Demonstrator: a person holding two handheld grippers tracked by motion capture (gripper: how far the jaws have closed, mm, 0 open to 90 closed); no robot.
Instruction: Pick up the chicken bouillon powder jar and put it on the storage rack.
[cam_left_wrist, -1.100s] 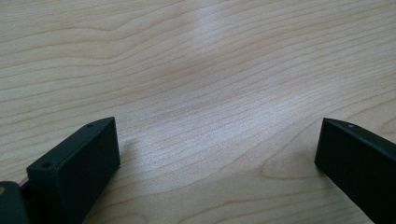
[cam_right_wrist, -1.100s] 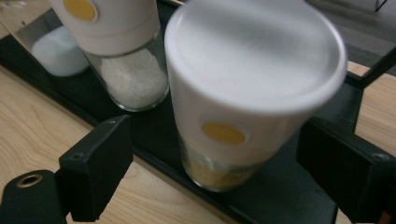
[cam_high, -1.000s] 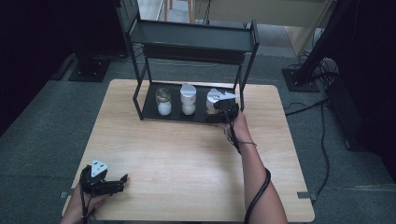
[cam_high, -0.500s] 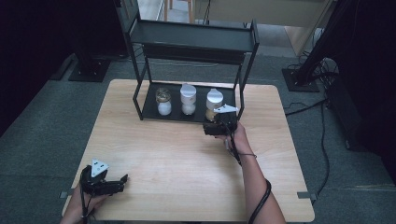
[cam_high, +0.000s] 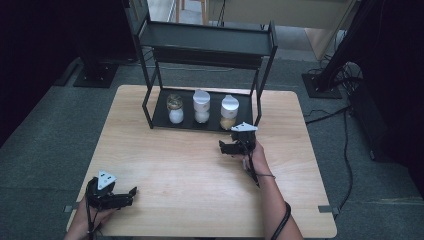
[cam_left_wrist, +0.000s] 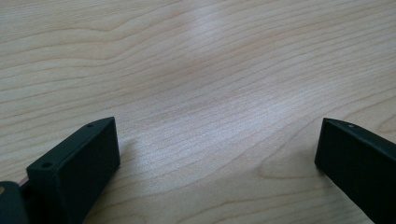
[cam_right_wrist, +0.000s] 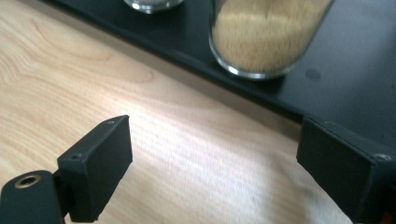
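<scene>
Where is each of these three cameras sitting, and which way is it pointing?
High view: above the person's side, looking forward and down on the wooden table, black rack, three jars, both forearms and grippers.
Left gripper view: rides the left gripper, close over bare tabletop; its open jaws show.
Right gripper view: rides the right gripper, facing the rack's bottom shelf; open jaws show.
Shared: the jar of tan grains.

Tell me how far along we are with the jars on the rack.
Done: three jars stand on the rack bottom shelf, the rightmost jar included. In hand: nothing; right gripper open near that jar, left gripper open on the table. Left: unclear.
</scene>
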